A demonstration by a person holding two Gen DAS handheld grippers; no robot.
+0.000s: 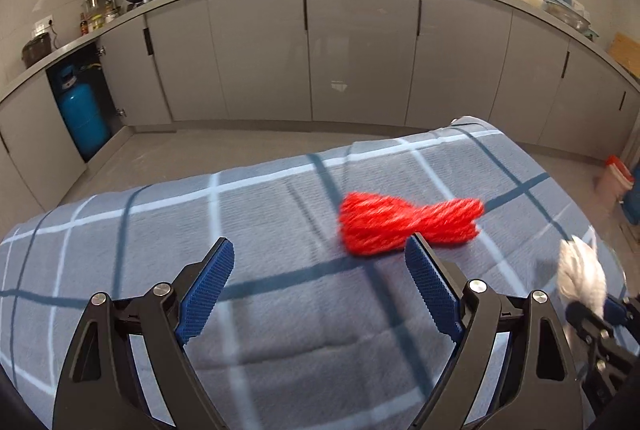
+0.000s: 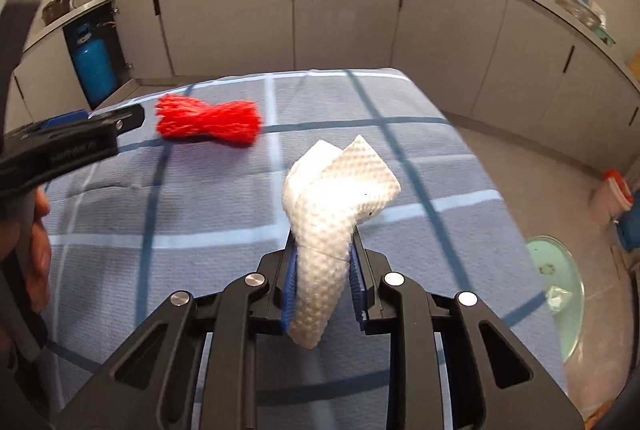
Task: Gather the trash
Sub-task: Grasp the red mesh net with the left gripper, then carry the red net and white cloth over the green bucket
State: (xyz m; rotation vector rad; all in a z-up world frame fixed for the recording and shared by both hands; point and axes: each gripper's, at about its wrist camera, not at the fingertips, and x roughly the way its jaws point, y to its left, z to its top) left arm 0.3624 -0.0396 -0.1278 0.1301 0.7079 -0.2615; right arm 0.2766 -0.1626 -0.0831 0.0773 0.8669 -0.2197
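Observation:
A red mesh net scrap (image 1: 404,222) lies on the blue checked tablecloth (image 1: 280,310); it also shows in the right wrist view (image 2: 208,123). My left gripper (image 1: 320,258) is open and empty, just short of the red scrap, its right pad close to it. My right gripper (image 2: 324,254) is shut on a white foam net sleeve (image 2: 336,205) and holds it above the cloth (image 2: 160,213). The sleeve also shows at the right edge of the left wrist view (image 1: 580,274).
A clear bin with a green-tinted rim and a crumpled scrap inside (image 2: 560,286) stands by the table's right side. Grey kitchen cabinets (image 1: 360,49) run behind, with a blue gas cylinder (image 1: 80,113) in an open bay. A red-lidded container (image 2: 612,189) sits on the floor.

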